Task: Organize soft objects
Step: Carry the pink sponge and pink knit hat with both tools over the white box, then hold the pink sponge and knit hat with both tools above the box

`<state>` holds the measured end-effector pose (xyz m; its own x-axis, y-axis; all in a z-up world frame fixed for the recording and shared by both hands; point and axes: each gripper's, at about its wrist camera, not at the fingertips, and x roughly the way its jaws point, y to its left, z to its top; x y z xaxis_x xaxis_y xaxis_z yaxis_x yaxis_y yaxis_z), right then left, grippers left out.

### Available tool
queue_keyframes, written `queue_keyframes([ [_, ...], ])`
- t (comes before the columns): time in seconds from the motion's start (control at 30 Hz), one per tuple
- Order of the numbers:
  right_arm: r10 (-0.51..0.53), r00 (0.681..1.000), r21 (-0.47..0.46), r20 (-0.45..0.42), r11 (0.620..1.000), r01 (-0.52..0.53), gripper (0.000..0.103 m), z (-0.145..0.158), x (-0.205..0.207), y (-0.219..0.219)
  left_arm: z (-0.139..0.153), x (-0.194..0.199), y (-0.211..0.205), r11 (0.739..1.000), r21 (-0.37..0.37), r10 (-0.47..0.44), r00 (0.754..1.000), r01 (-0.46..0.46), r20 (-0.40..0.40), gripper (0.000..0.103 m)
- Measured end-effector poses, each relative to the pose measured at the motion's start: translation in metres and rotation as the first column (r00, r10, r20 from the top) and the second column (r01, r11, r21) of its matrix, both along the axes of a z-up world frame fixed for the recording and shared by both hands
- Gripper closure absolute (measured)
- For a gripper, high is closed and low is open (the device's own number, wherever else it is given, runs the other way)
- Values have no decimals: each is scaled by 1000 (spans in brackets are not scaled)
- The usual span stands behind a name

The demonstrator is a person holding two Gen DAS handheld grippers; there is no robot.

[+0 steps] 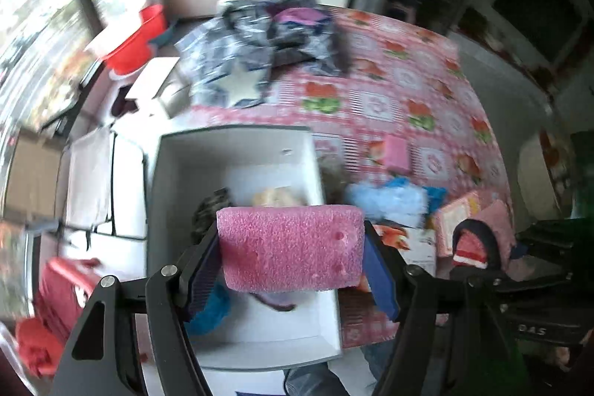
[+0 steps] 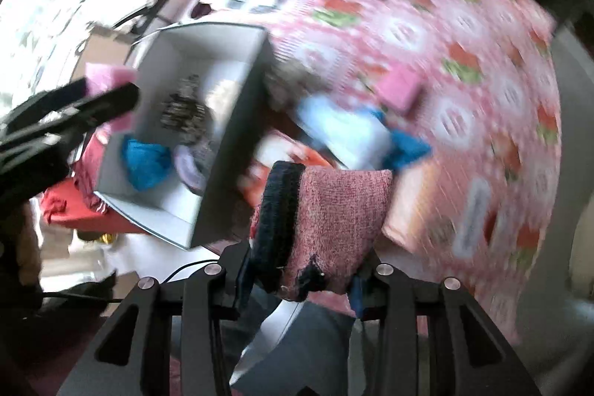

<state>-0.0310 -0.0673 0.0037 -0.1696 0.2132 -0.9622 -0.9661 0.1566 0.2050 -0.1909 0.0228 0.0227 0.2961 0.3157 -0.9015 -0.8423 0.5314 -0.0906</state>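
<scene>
Pink foam block (image 1: 291, 247) clamped between left gripper (image 1: 291, 270) pads, above open white box (image 1: 237, 143) holding blue cloth (image 1: 211, 312) and dark patterned item (image 1: 211, 210). Pink knitted sock (image 2: 326, 229) with dark cuff pinched in right gripper (image 2: 300, 284), beside box over pink checked tablecloth (image 1: 389, 88).

Only readable bit I could find was on the black gear (image 1: 549, 325) at the lower right of the left wrist view, right of the white box (image 1: 237, 151): pale letters that looked like "DAS". Everything else was too blurred to read.
</scene>
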Motion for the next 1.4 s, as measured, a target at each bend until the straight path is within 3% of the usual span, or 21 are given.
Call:
queue_keyframes([
  [0.27,185,983,33,9,982,-185,61,17,-54,51,-13,-44,1,995,-21,98,995,-98,-14,30],
  [0.5,274,962,9,-14,962,-274,61,9,-91,69,-22,-67,-3,985,-64,157,988,-158,-14,30],
  [1.4,305,952,-62,-35,950,-306,61,-11,-109,90,-41,-89,1,968,-121,218,976,-219,-19,30],
])
